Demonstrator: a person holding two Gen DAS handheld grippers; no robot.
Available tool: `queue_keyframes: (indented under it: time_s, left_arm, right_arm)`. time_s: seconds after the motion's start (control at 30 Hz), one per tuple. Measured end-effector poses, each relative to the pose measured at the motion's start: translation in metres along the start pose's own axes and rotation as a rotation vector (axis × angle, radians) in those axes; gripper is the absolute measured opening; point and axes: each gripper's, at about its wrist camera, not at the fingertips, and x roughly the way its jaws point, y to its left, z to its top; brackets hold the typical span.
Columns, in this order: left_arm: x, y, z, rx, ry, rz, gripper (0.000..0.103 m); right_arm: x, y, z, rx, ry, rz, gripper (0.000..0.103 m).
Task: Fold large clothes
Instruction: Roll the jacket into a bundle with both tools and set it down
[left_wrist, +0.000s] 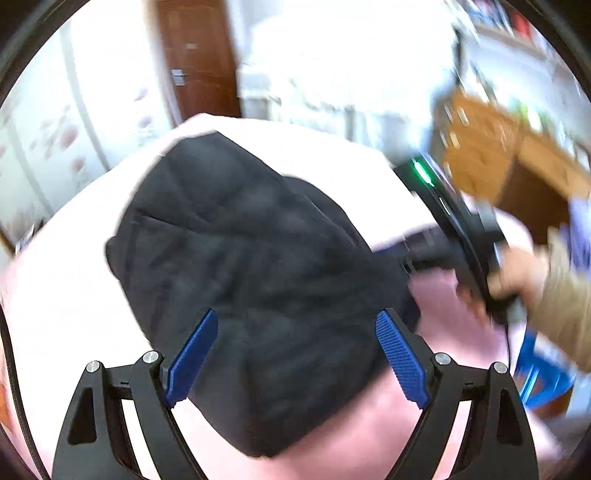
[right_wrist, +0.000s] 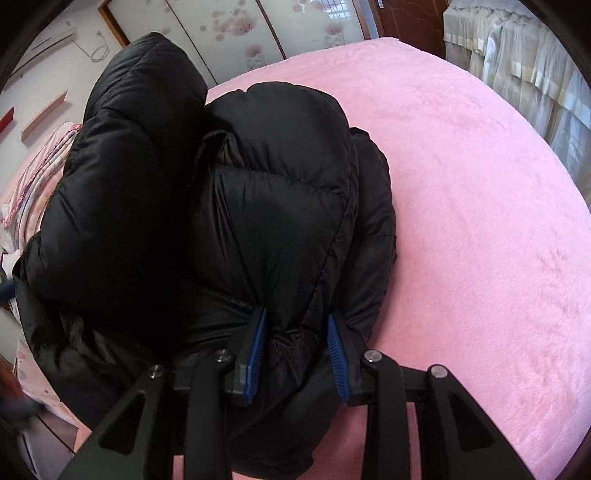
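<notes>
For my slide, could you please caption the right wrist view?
Right gripper pinches a fold of the black puffer jacket bundled on the pink bedspread.

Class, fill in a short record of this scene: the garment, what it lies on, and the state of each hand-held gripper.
garment: black puffer jacket, bunched and partly folded
surface: pink blanket on a bed
left hand-held gripper: open, blue pads apart over the jacket, not pressing it
right hand-held gripper: shut on a fold of the jacket near its edge
</notes>
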Motion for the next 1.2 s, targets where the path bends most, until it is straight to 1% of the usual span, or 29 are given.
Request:
queue_keyframes:
  time_s: [0.03,0.07,0.1,0.13,0.2,0.23,0.27,0.3,0.33,0.4,0.43,0.47,0.53,0.57,0.6,0.63,0.7,0.73,0.77,0.8,0.83,0.87,0.9,1.0,1.03,1.07,1.1,1.13,1.2]
  left_arm:
    - [-0.001,0.007,0.017,-0.053,-0.022,0.017,0.087]
    - [0.004,0.024,0.022,-0.121,-0.038,0.047,0.087]
    - [-0.003,0.035,0.022,-0.176,-0.041,0.072,0.087]
    - [-0.001,0.038,0.019,-0.240,-0.041,0.095,0.087]
    - [0.035,0.072,0.010,-0.371,-0.023,0.128,0.087]
    - [0.056,0.080,0.004,-0.427,-0.001,0.117,0.087]
    - [0.069,0.086,-0.004,-0.473,0.017,0.101,0.085]
    - [0.093,0.095,0.005,-0.514,0.027,0.078,0.085]
    - [0.097,0.101,0.006,-0.542,0.027,0.061,0.085]
    - [0.108,0.105,0.002,-0.551,0.010,0.044,0.085]
    - [0.119,0.100,-0.003,-0.542,0.000,0.041,0.085]
    - [0.119,0.097,-0.003,-0.534,-0.007,0.038,0.085]
    - [0.099,0.079,-0.004,-0.513,-0.012,0.038,0.085]
    - [0.090,0.072,-0.003,-0.502,-0.015,0.036,0.085]
    - [0.090,0.071,0.000,-0.492,-0.017,0.036,0.085]
    - [0.077,0.073,-0.009,-0.486,-0.018,0.037,0.085]
    - [0.085,0.074,-0.010,-0.469,-0.019,0.031,0.085]
    - [0.082,0.073,-0.009,-0.463,-0.019,0.024,0.085]
    - [0.072,0.069,-0.007,-0.459,-0.020,0.021,0.085]
    - [0.075,0.069,-0.006,-0.455,-0.020,0.017,0.085]
    - [0.067,0.065,-0.004,-0.453,-0.021,0.014,0.085]
    - [0.064,0.063,-0.002,-0.449,-0.022,0.012,0.085]
    - [0.053,0.060,0.001,-0.444,-0.024,0.012,0.085]
    - [0.040,0.056,0.004,-0.423,-0.025,0.014,0.085]
    - [0.042,0.058,0.004,-0.414,-0.025,0.015,0.085]
    - [0.041,0.058,0.004,-0.407,-0.027,0.014,0.085]
    - [0.039,0.059,0.005,-0.401,-0.031,0.010,0.085]
    - [0.038,0.059,0.005,-0.400,-0.035,0.008,0.085]
    - [0.037,0.056,0.005,-0.392,-0.045,0.002,0.085]
  right_arm:
    - [-0.003,0.000,0.001,0.005,0.000,0.003,0.033]
    - [-0.006,0.000,0.001,0.009,-0.001,0.004,0.033]
    - [-0.008,0.000,0.003,0.010,-0.001,0.002,0.035]
    - [-0.012,0.000,0.004,0.005,-0.001,-0.008,0.036]
    - [-0.019,0.000,0.005,-0.014,-0.003,-0.038,0.041]
    - [-0.024,0.000,0.004,-0.029,-0.006,-0.056,0.041]
    - [-0.029,0.004,0.006,-0.046,-0.011,-0.077,0.043]
    - [-0.038,0.009,0.010,-0.068,-0.027,-0.101,0.043]
    - [-0.047,0.017,0.012,-0.093,-0.050,-0.123,0.043]
    - [-0.070,0.031,0.019,-0.139,-0.112,-0.156,0.043]
    - [-0.078,0.036,0.022,-0.147,-0.132,-0.147,0.043]
    - [-0.086,0.039,0.026,-0.154,-0.154,-0.125,0.046]
    - [-0.099,0.048,0.040,-0.148,-0.190,-0.068,0.055]
    - [-0.102,0.050,0.047,-0.134,-0.195,-0.041,0.065]
    - [-0.102,0.053,0.058,-0.110,-0.195,0.002,0.072]
    - [-0.099,0.055,0.066,-0.093,-0.194,0.029,0.073]
    - [-0.091,0.064,0.089,-0.073,-0.193,0.067,0.073]
    - [-0.086,0.068,0.097,-0.078,-0.192,0.066,0.073]
    - [-0.079,0.075,0.107,-0.093,-0.187,0.062,0.073]
    - [-0.069,0.078,0.113,-0.110,-0.179,0.058,0.073]
    - [-0.060,0.086,0.122,-0.132,-0.168,0.048,0.073]
    - [-0.059,0.094,0.123,-0.144,-0.158,0.030,0.073]
    - [-0.047,0.101,0.128,-0.161,-0.138,0.015,0.073]
    - [-0.010,0.107,0.139,-0.211,-0.060,-0.039,0.073]
    - [-0.004,0.109,0.140,-0.222,-0.038,-0.048,0.072]
    - [-0.002,0.111,0.137,-0.233,-0.030,-0.051,0.054]
    - [-0.004,0.113,0.134,-0.248,-0.038,-0.044,0.029]
    - [-0.010,0.115,0.129,-0.270,-0.057,-0.048,0.026]
    - [-0.025,0.115,0.117,-0.303,-0.119,-0.075,0.018]
